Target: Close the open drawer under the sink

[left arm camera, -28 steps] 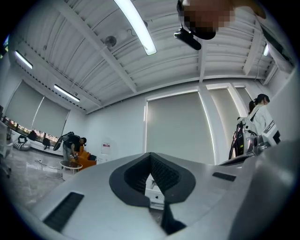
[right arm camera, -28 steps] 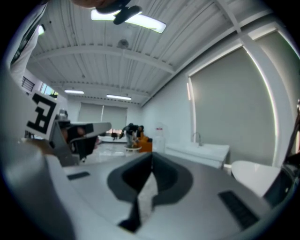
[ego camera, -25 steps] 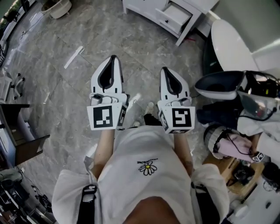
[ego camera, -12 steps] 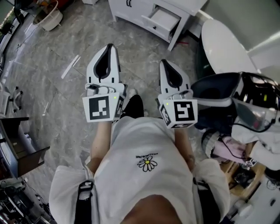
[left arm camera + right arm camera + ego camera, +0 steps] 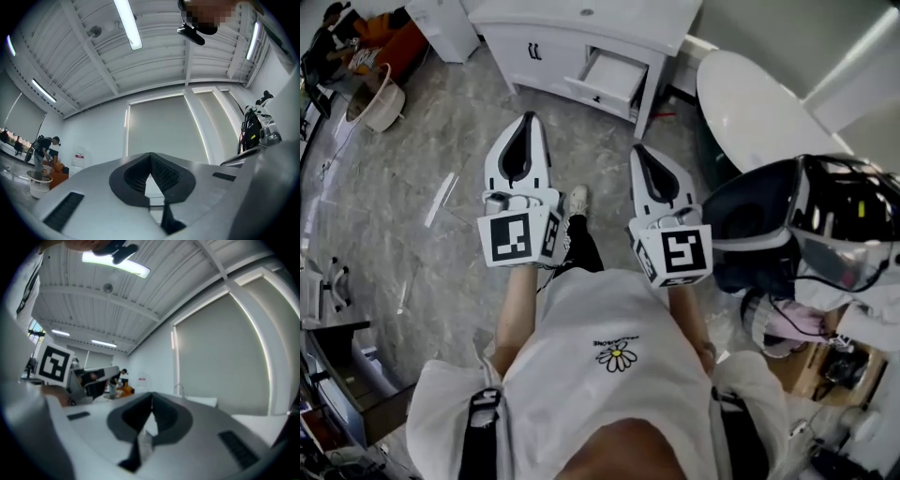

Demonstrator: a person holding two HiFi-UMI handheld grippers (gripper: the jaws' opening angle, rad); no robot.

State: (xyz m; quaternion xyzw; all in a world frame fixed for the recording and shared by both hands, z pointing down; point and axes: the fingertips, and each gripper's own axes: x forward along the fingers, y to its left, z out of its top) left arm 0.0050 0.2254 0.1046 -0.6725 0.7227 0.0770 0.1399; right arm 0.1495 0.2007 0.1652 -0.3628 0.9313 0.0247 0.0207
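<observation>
Marble floor [image 5: 412, 178], white cabinet [image 5: 546, 45] (drawer [image 5: 614, 77] open); left hand-held gripper [image 5: 528, 119], right hand-held gripper [image 5: 638, 150] closed.

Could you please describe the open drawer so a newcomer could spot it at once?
Find the white vanity cabinet across the grey marbled floor. Its right-hand white drawer with a dark knob is the only front pulled out; the doors beside it sit flush.
</observation>
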